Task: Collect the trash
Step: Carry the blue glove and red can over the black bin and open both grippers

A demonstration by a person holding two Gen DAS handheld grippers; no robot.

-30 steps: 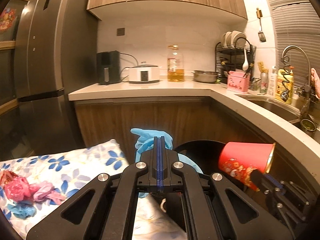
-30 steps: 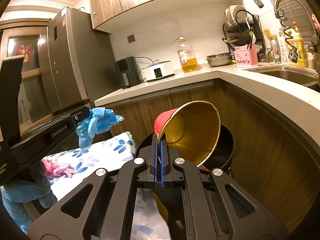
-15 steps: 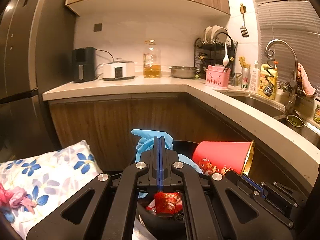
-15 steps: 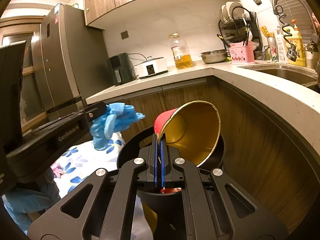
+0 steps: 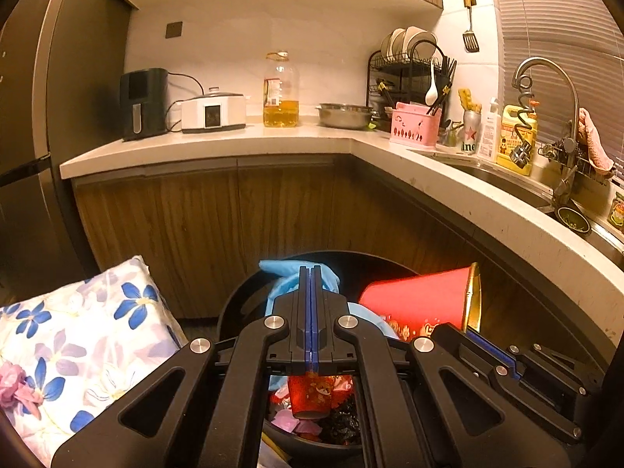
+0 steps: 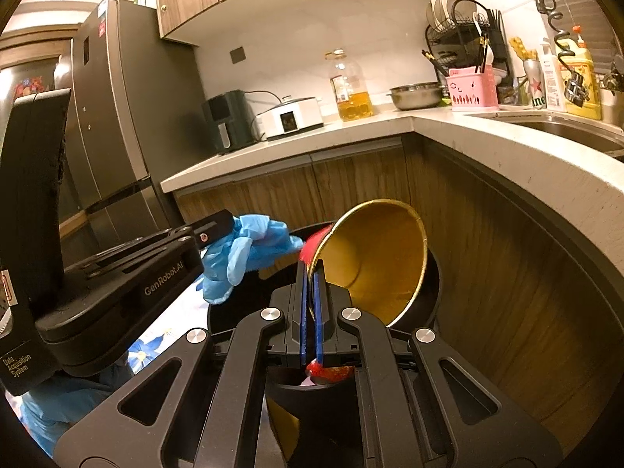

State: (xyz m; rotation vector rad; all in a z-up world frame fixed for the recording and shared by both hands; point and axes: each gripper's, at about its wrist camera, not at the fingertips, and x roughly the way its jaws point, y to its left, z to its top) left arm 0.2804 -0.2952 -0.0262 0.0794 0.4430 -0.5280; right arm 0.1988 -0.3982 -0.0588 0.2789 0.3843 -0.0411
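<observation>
My left gripper is shut on a crumpled blue glove, held above the black trash bin; it also shows in the right wrist view. My right gripper is shut on the rim of a red paper cup with a gold inside, tilted over the bin. In the left wrist view the red cup hangs at the right over the bin. Inside the bin lie a small red cup and other scraps.
A floral cushion with pink scraps lies left of the bin. Wooden cabinets and a curved countertop stand behind and to the right. A fridge stands at the left.
Both grippers moved right from over the cushion to above the bin, carrying the glove and the cup. The bin's contents have come into view.
</observation>
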